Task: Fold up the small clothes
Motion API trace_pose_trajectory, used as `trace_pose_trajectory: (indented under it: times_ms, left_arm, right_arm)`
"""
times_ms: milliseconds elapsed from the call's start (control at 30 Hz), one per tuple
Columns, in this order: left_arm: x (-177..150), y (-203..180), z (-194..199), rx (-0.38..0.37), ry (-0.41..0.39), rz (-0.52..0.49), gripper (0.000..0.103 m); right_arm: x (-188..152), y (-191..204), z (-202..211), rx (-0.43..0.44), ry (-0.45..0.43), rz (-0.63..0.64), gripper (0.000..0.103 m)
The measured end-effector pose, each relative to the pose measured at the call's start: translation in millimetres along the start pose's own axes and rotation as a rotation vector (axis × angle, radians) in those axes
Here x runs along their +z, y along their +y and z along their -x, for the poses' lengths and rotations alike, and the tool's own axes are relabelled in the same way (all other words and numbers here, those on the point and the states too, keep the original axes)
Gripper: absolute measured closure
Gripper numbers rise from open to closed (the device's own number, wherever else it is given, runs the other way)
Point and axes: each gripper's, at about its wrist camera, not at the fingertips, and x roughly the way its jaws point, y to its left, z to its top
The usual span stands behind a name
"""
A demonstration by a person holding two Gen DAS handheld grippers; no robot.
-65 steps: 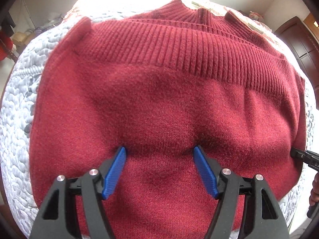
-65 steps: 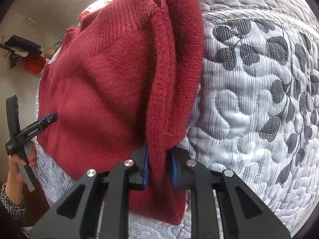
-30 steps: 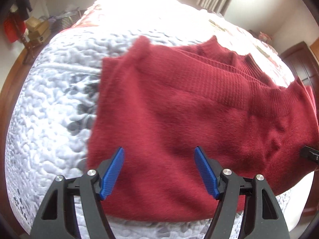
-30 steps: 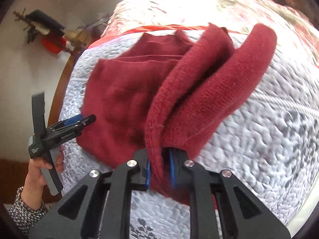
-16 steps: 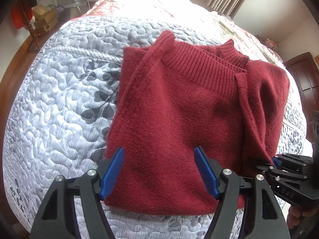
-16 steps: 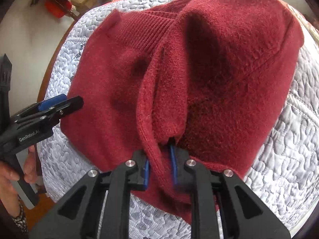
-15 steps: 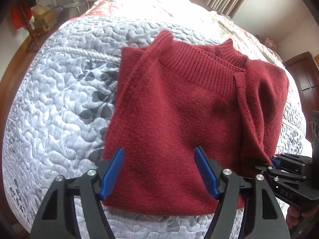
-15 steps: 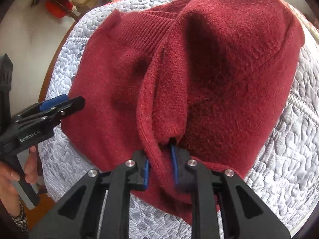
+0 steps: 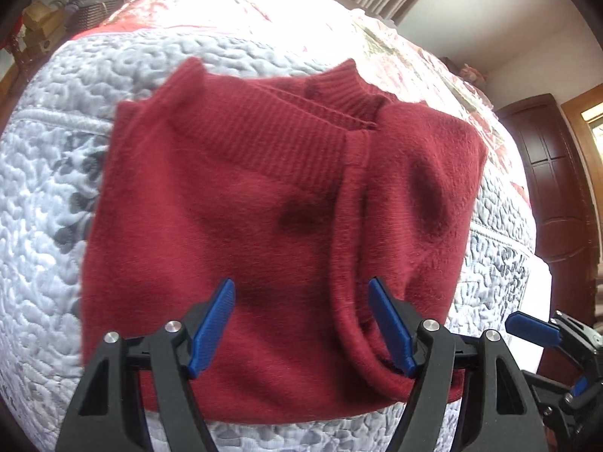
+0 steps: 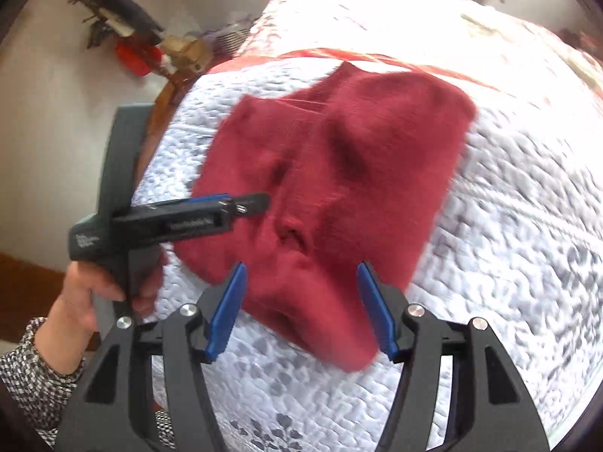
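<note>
The red sweater (image 9: 233, 233) lies on the quilted bed (image 9: 41, 203) with its right side laid over the body, so press that loose flap flat and square the near hem before you take the next fold, or the bulge near the seam will get folded in. Your left gripper (image 9: 301, 324) hovers just above the near hem with its jaws spread wide and empty. Your right gripper (image 10: 301, 309) hangs just as wide over the sweater's near corner, gripping nothing.
</note>
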Motion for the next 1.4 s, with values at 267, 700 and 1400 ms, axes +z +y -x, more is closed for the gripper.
trace_pose_trajectory:
  times_ms: [267, 700, 1400]
  left_arm:
    - [1.3, -13.9, -35.1, -0.095, 0.081, 0.033, 0.030]
    - [3.4, -40.4, -58.3, -0.192, 0.134, 0.064, 0.073]
    - [6.1, -23.4, 53.2, -0.173, -0.154, -0.034, 0.082]
  right_arm:
    - [-47.7, -72.9, -6.5, 0.000, 0.026, -0.189, 0.046]
    - [-64.9, -90.4, -5.3, -0.013, 0.021, -0.220, 0.047]
    - [-68.6, -82.8, -37.6, 0.018, 0.063, -0.267, 0.047]
